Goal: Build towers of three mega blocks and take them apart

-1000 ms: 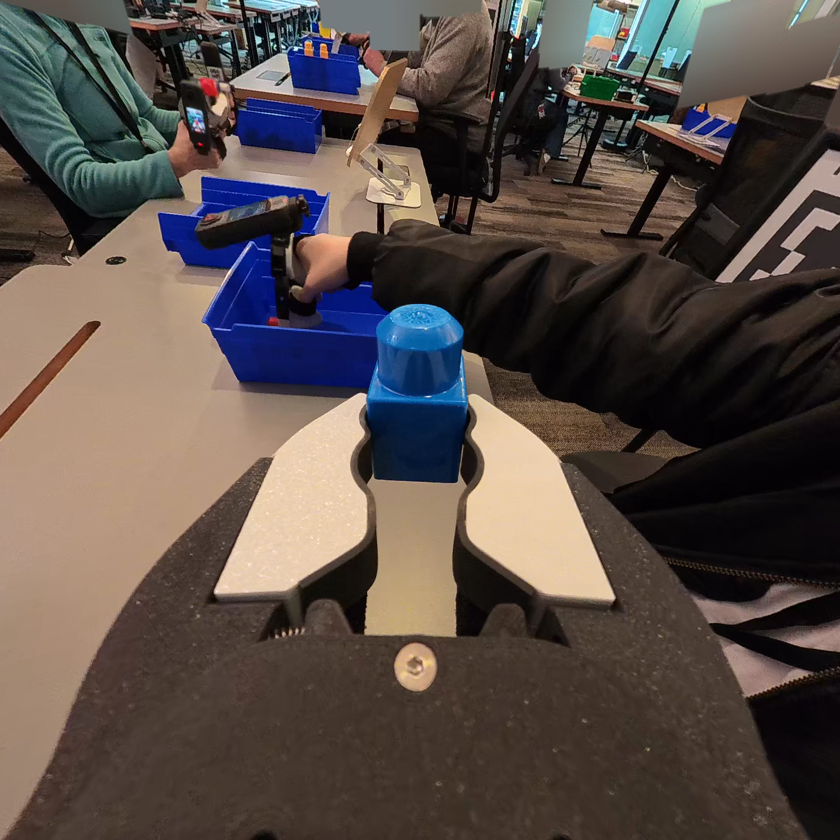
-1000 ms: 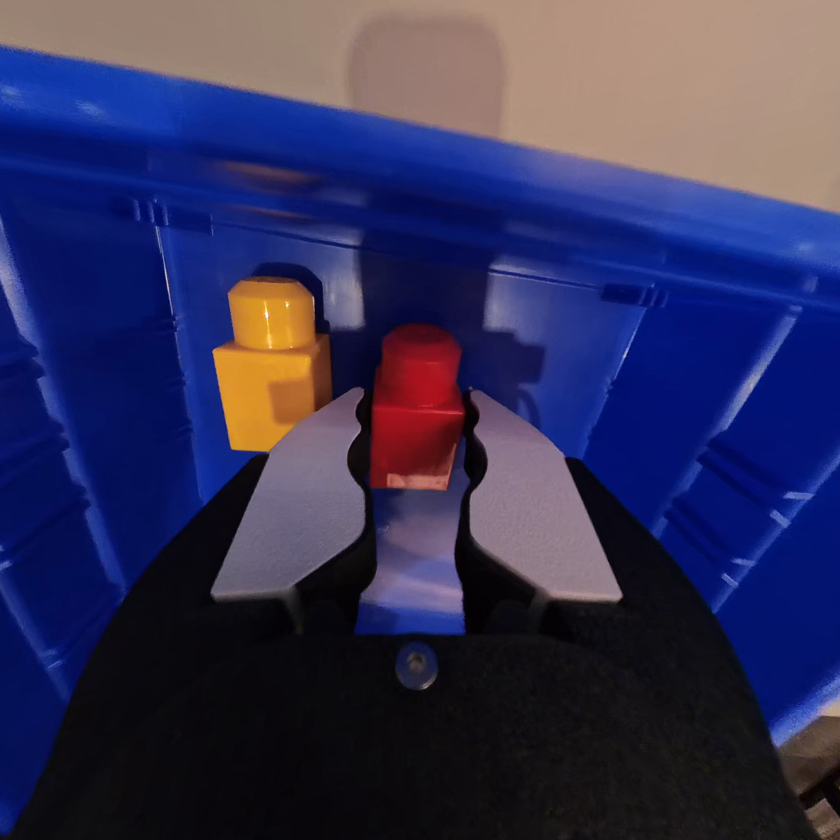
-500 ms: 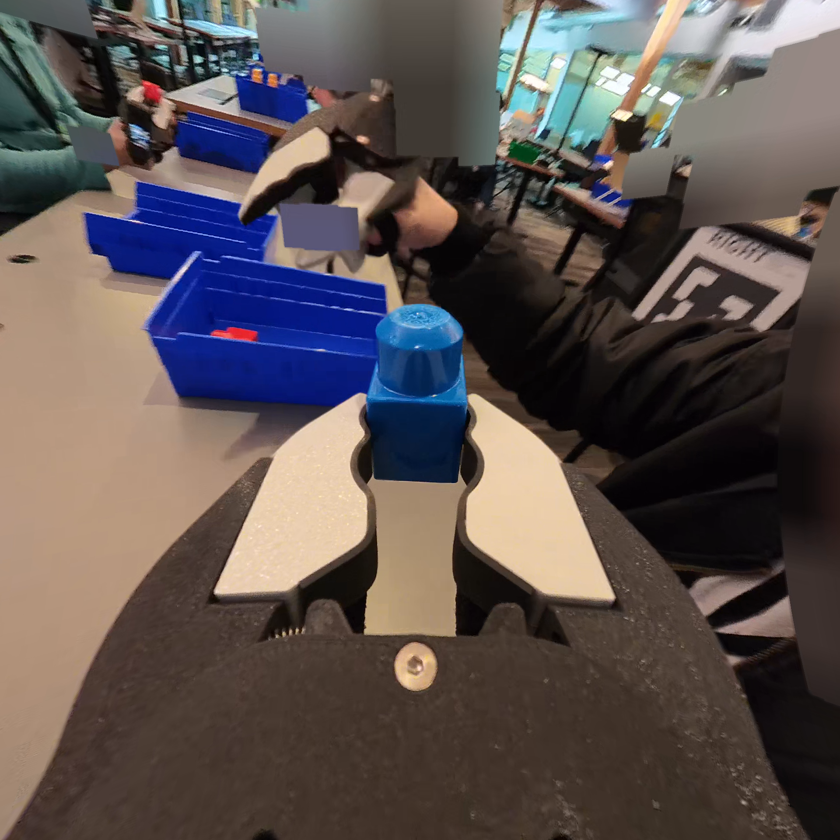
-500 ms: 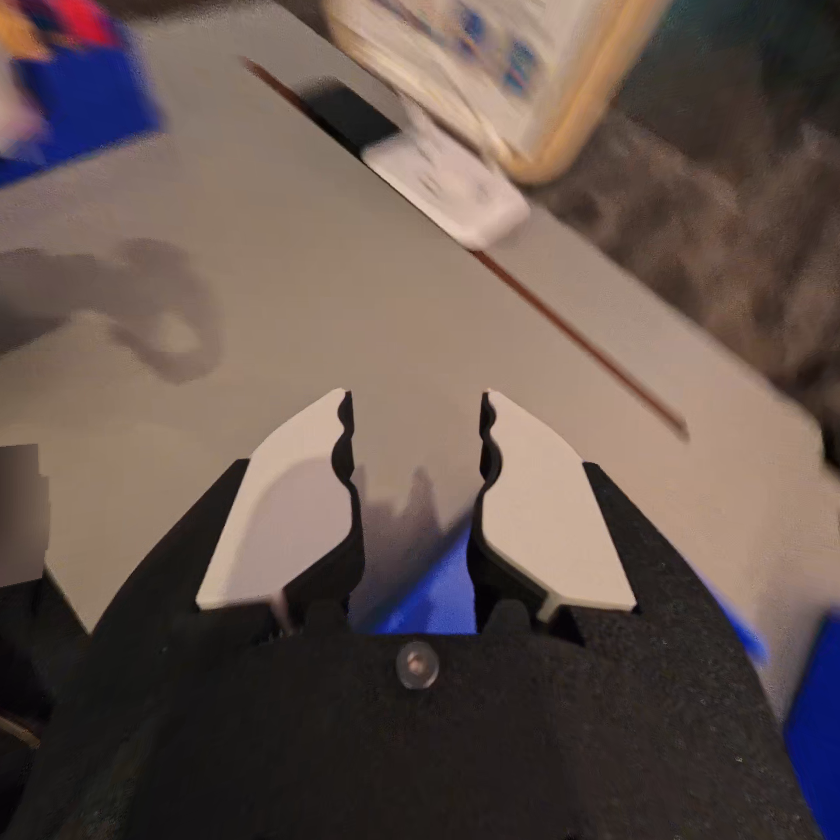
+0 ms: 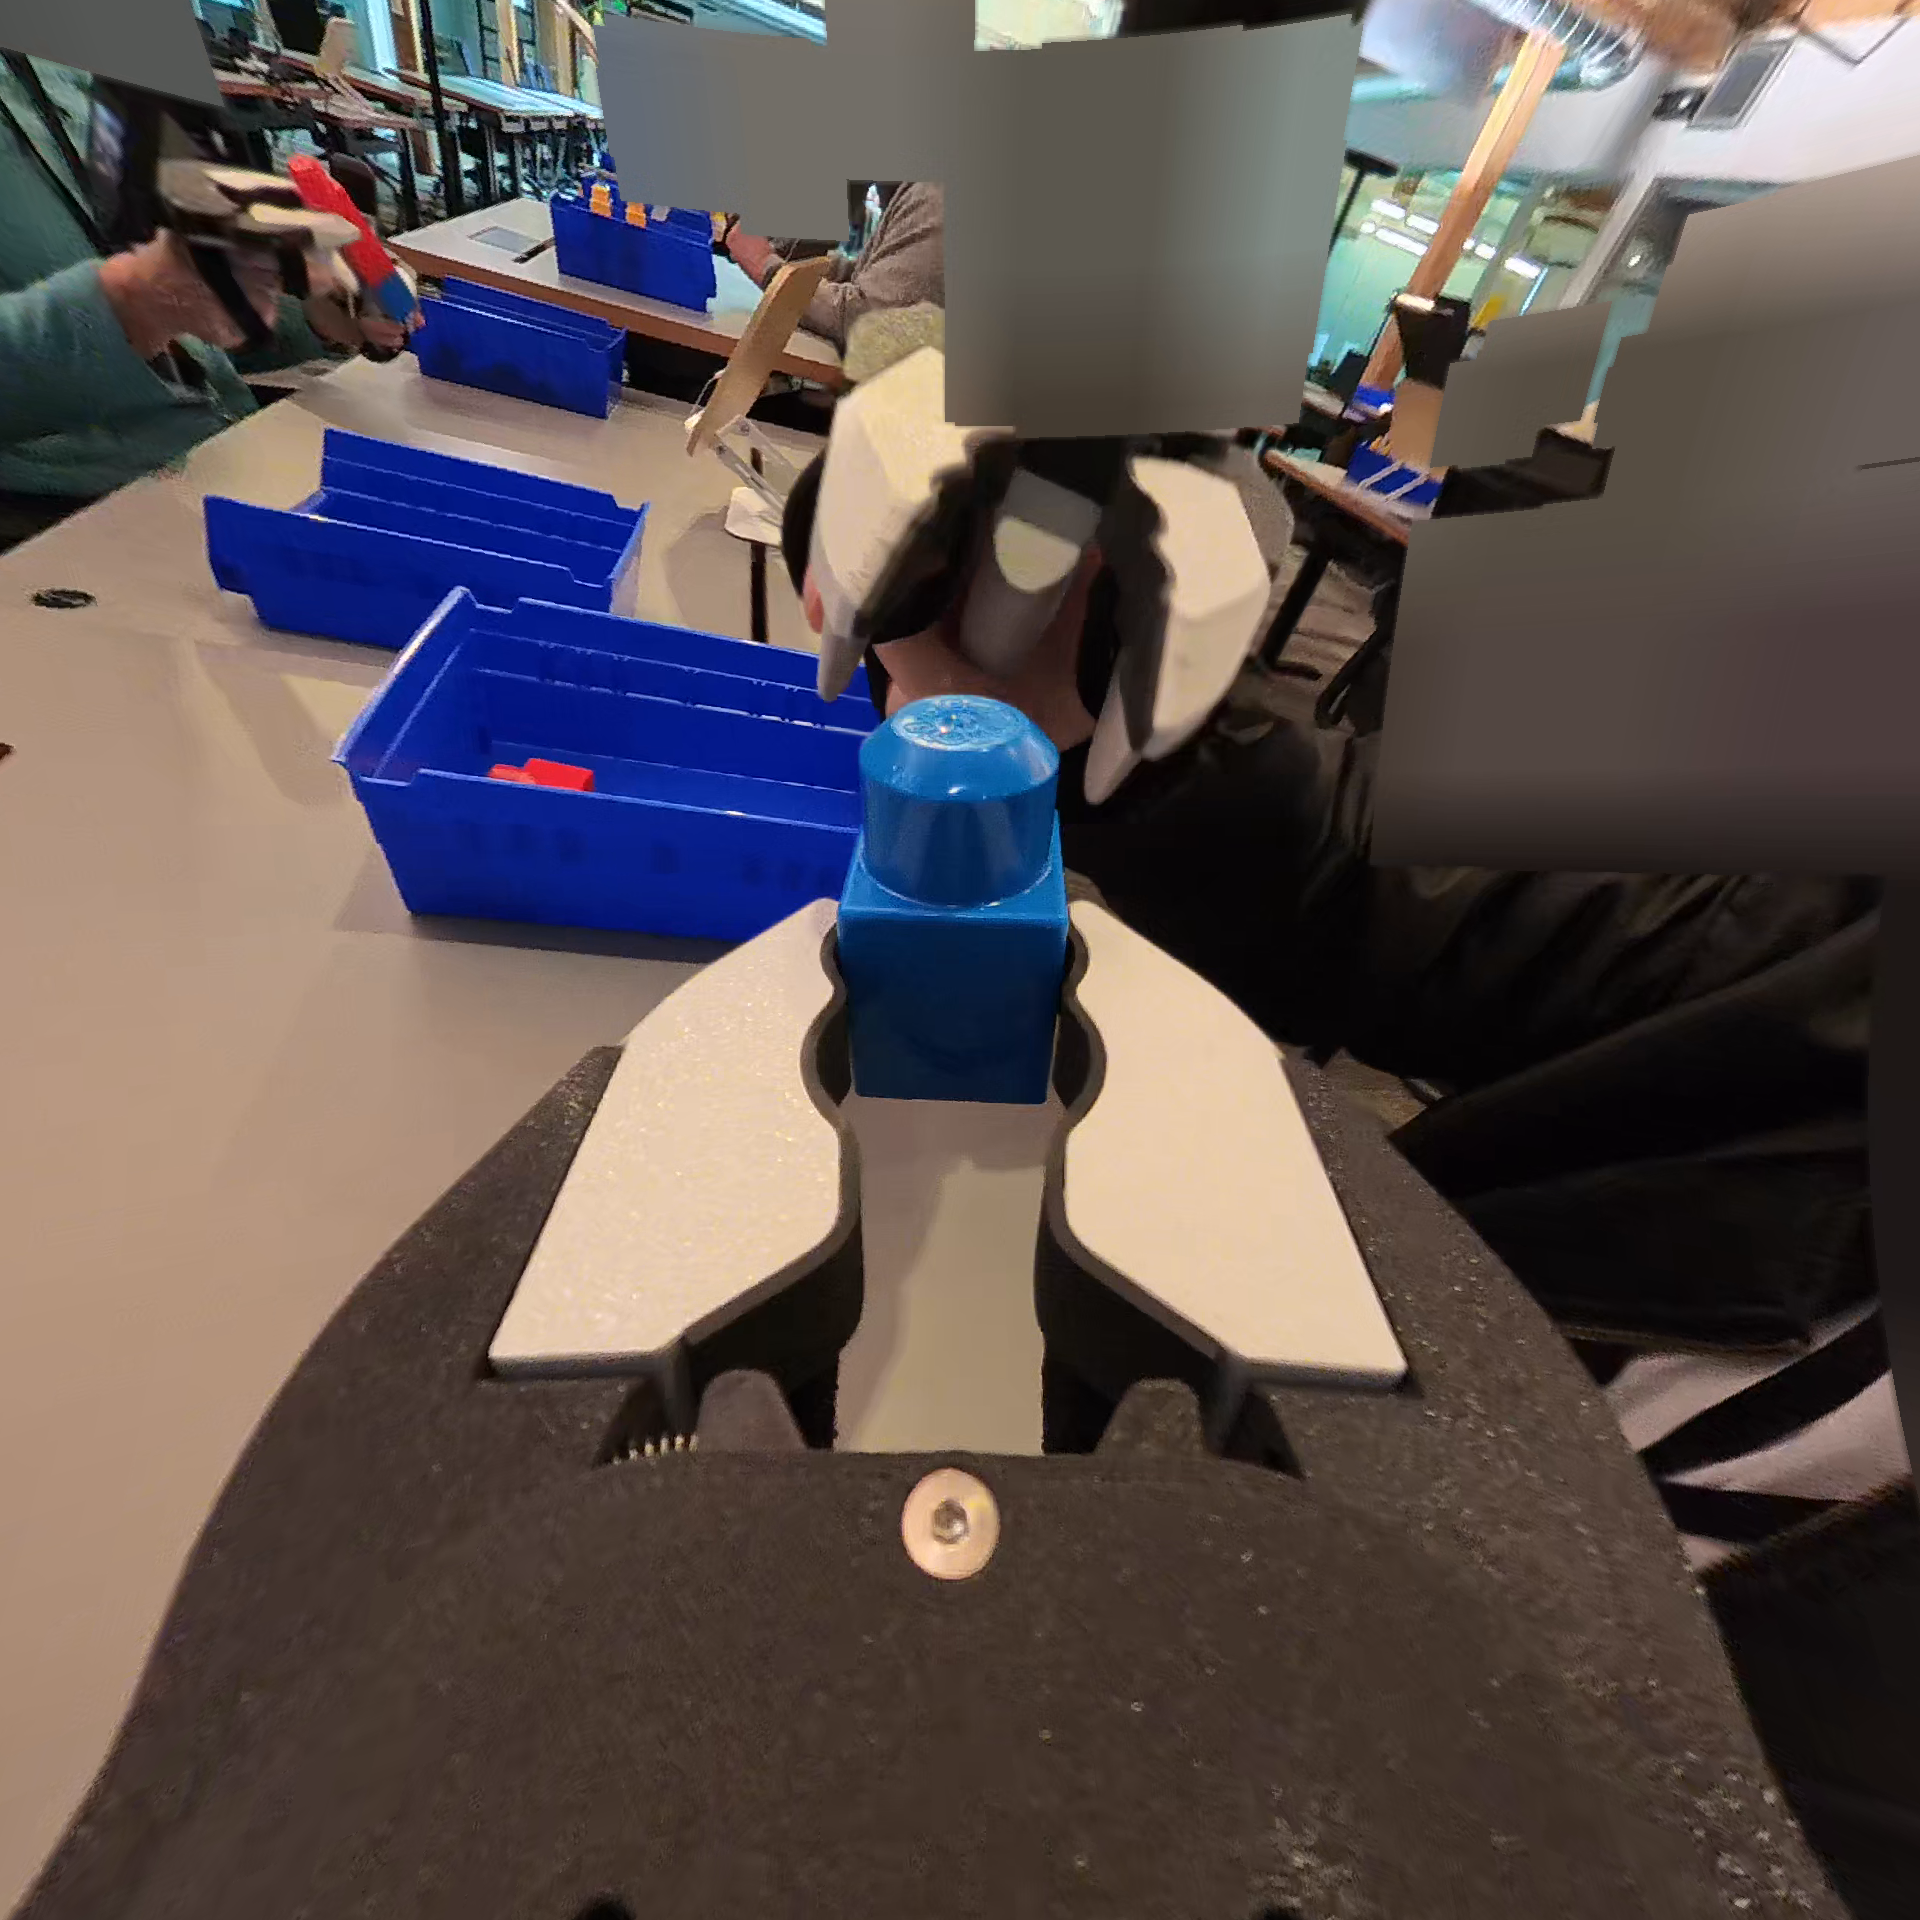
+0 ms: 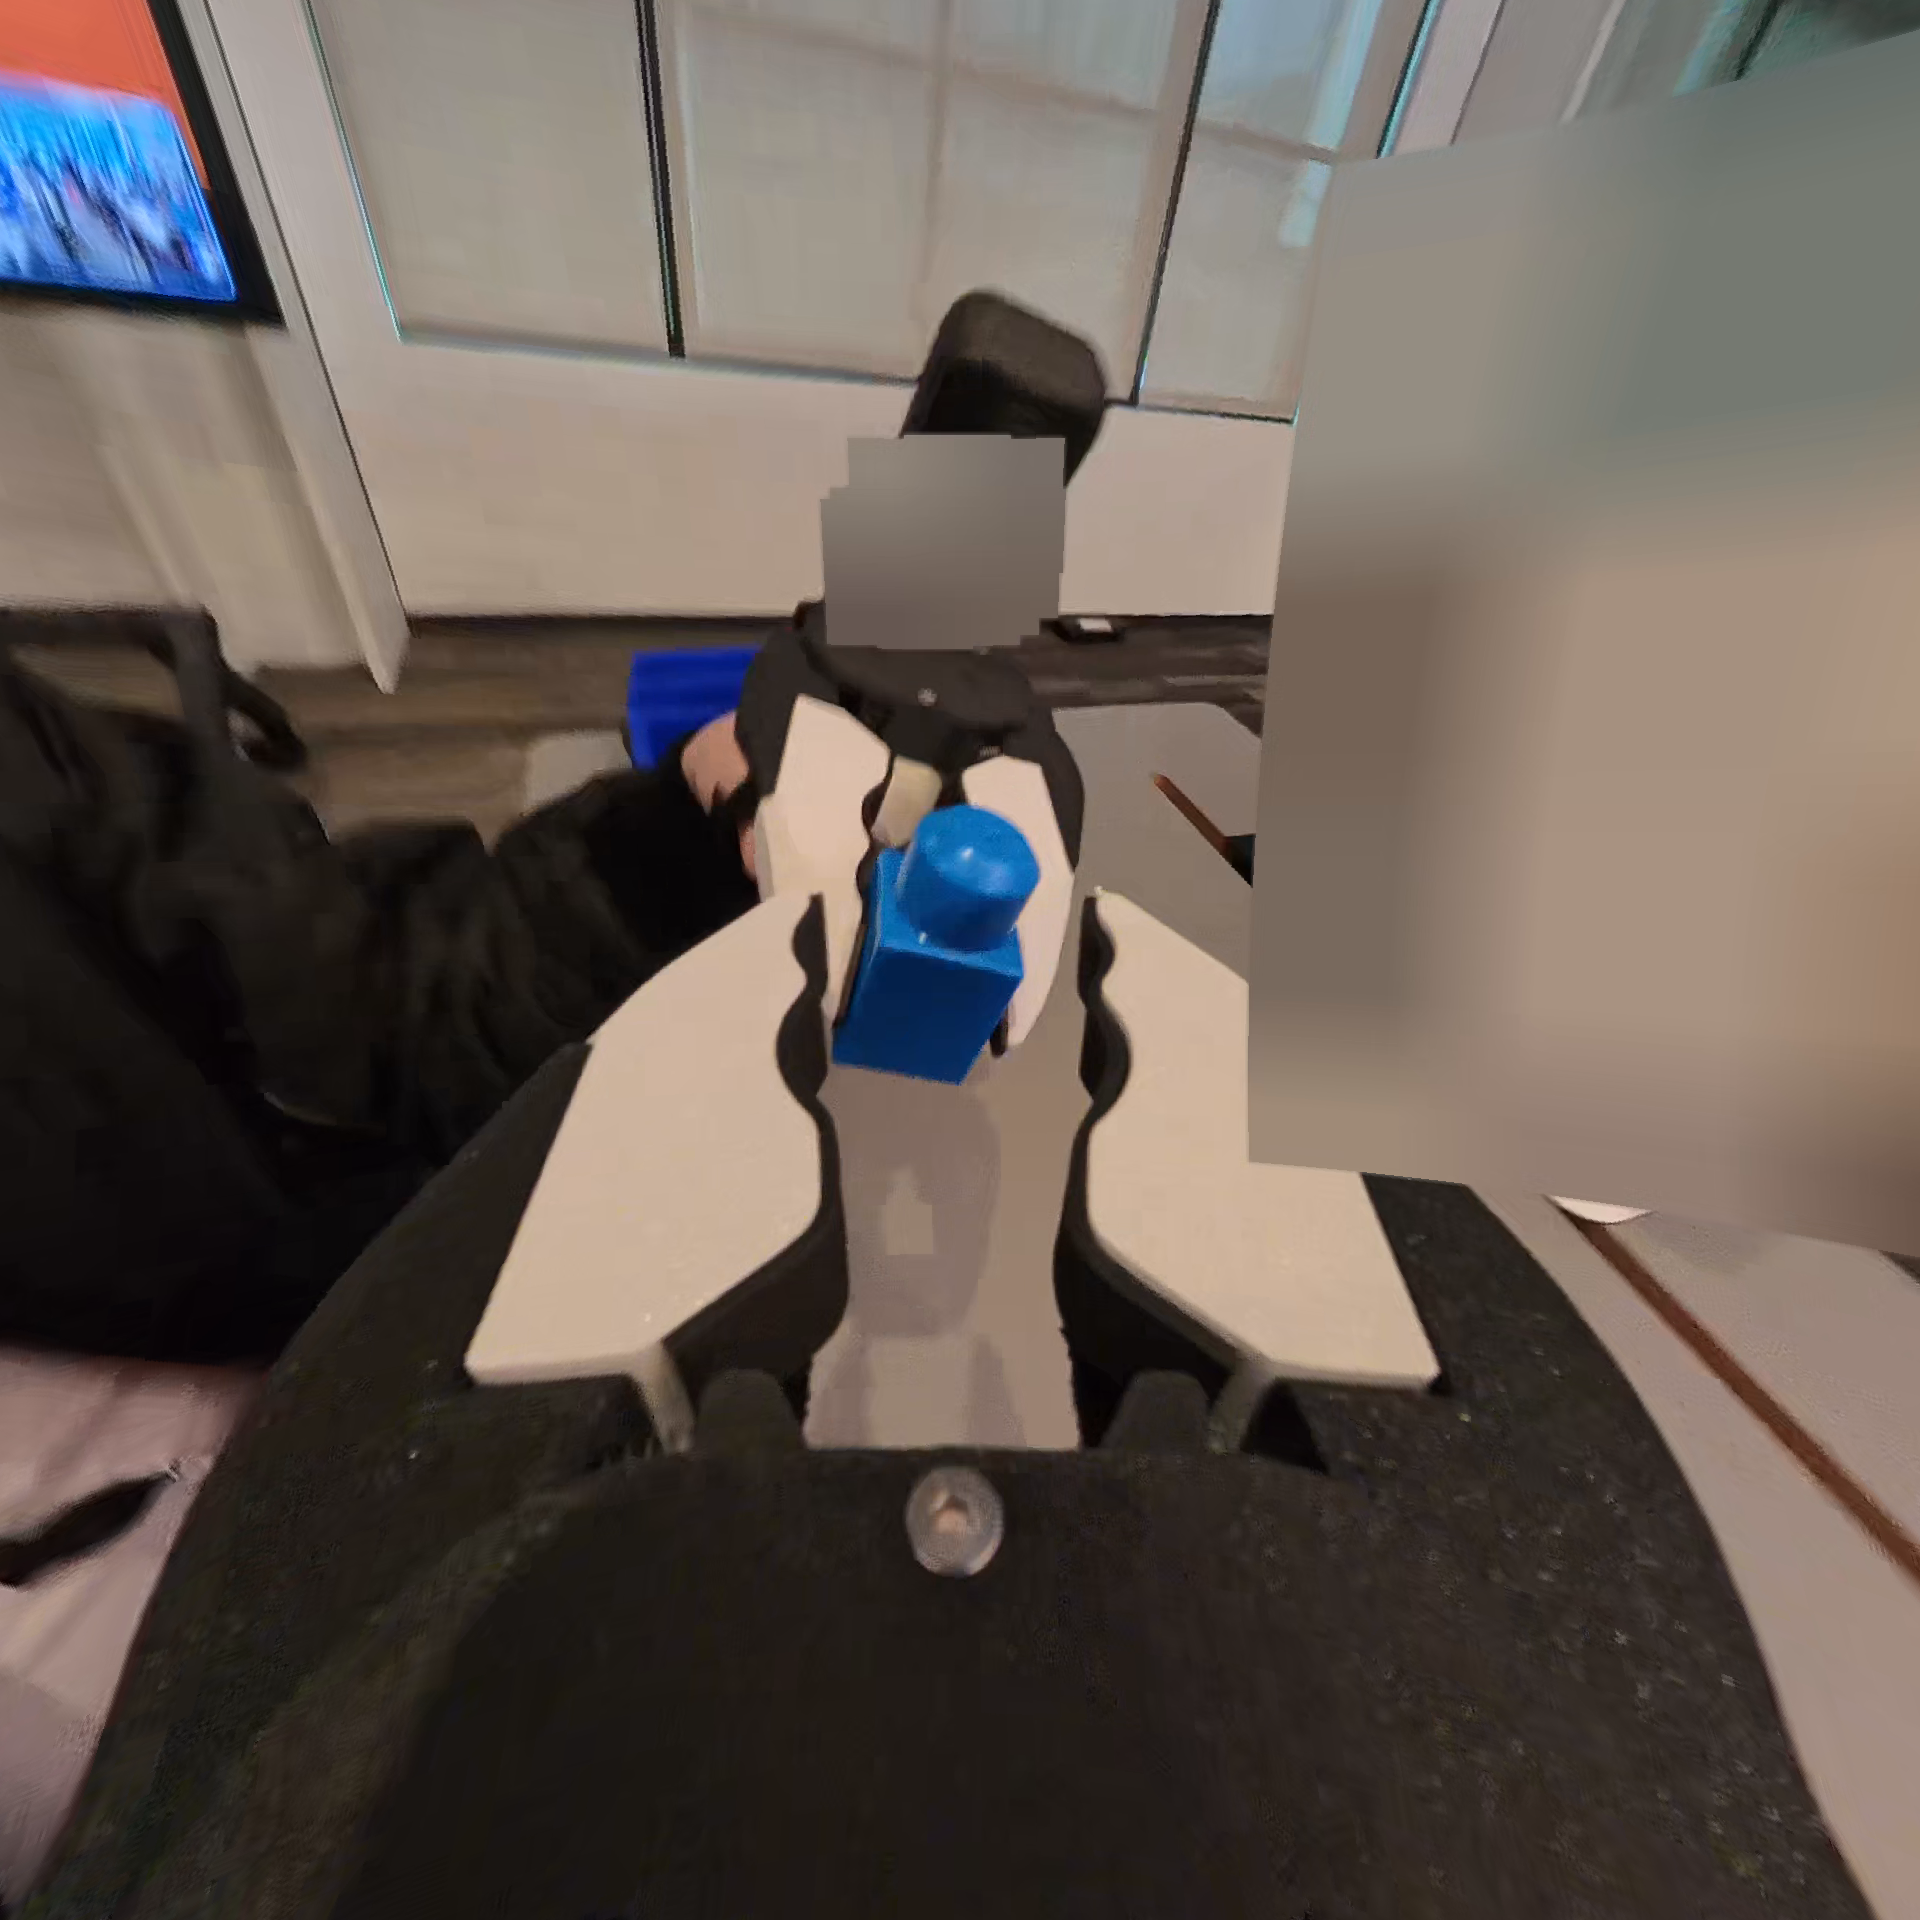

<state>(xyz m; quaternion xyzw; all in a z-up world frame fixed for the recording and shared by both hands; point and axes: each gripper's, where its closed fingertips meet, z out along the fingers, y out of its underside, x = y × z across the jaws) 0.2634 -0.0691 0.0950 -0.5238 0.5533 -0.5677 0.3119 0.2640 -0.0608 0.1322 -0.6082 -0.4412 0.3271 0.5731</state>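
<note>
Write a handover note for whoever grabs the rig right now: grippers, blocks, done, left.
Left gripper: shut on the blue block, stud up, held off the table.
Right gripper: open and empty, facing the left one, its fingertips either side of the blue block but not closed.
Red block: lying on its side in the near blue bin. No other block of ours visible.
Done: tower looks taken apart; nothing is stacked.
Left: likely hand the blue block over or drop it in the bin, then rebuild a three-block tower.
</note>
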